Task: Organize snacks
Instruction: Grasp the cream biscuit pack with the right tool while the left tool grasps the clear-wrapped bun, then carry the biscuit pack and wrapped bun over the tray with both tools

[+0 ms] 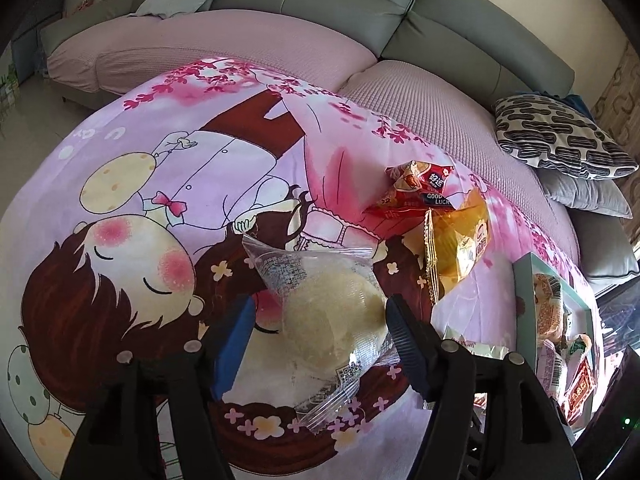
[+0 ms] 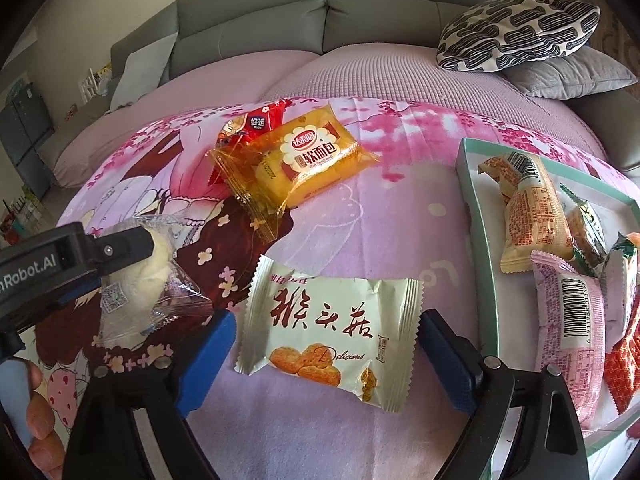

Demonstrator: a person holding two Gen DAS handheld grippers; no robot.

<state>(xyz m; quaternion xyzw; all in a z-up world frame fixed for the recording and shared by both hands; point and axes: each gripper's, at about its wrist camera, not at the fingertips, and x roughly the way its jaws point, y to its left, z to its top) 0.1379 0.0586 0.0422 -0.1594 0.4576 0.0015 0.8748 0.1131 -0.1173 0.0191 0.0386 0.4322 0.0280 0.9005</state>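
A pale round bun in a clear wrapper (image 1: 332, 316) lies on the pink cartoon cloth (image 1: 160, 184). My left gripper (image 1: 320, 340) straddles it, open: the right pad sits close against the bun and the left pad stands apart from it. In the right wrist view, one left finger (image 2: 120, 246) shows over that bun (image 2: 156, 276). My right gripper (image 2: 330, 360) is open around a cream packet with red characters (image 2: 328, 332), with both pads clear of its edges. An orange bread packet (image 2: 312, 160) overlaps a red packet (image 2: 256, 120) farther back. A teal-rimmed tray (image 2: 466, 200) at the right holds several packets.
A grey sofa (image 2: 320, 8) with a pink cover runs behind the cloth. A black-and-white cushion (image 2: 520, 32) lies on a grey one at the right. A person's hand (image 2: 40, 412) shows at the lower left. The tray's rim (image 1: 524, 280) appears right of the left gripper.
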